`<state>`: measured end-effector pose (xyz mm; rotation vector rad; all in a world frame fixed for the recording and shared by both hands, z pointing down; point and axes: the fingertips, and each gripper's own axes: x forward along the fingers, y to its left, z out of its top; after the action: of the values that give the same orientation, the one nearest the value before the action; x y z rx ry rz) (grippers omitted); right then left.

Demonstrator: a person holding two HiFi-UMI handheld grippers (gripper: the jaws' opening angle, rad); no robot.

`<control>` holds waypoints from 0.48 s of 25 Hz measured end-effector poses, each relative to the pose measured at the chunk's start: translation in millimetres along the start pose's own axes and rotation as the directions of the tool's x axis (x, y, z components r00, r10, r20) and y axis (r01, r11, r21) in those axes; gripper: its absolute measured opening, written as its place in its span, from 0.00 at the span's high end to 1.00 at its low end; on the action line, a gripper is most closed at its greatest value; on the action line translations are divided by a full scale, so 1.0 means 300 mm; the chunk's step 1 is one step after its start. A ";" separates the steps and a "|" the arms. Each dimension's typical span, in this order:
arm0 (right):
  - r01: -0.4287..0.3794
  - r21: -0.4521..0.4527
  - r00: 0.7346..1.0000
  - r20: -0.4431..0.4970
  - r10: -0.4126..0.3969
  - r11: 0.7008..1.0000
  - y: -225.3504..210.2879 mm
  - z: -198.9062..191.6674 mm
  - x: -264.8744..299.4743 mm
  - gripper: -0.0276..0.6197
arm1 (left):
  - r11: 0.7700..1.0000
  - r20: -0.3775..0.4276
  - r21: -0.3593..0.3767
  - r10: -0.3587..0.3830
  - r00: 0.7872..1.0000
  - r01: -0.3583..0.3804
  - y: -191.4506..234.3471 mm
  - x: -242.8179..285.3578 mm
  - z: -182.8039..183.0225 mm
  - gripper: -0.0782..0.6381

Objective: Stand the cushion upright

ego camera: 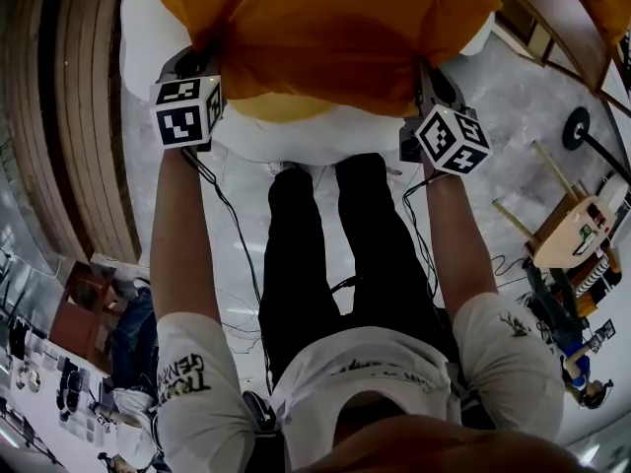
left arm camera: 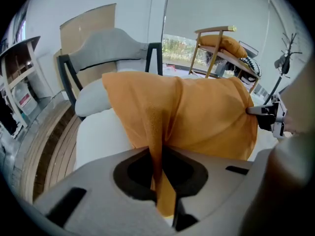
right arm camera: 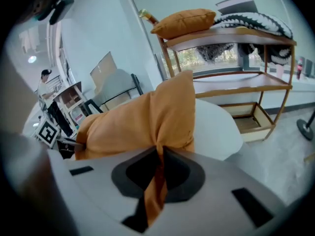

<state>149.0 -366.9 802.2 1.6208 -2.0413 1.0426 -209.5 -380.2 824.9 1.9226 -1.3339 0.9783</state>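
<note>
The left hand-held gripper and the right hand-held gripper are each clamped on a fold of the orange cushion, one at either end. The cushion spans just ahead of both, over the white chair seat. It looks light, soft and floppy, so its corners seem the best hold. A wooden shelf stands far beyond

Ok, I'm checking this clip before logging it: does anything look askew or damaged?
Nothing spilled or damaged. The orange cushion is bunched where the left gripper and right gripper pinch its cover.
</note>
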 end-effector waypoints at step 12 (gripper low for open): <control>0.136 0.144 0.986 -0.116 -0.120 0.980 -0.166 -0.236 0.061 0.89 | 0.997 -0.135 0.008 -0.078 0.988 0.080 -0.088 0.170 -0.117 0.83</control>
<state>177.5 -333.3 878.8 1.7058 -1.8019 1.2356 -181.4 -369.6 884.9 1.8698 -1.1686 1.0602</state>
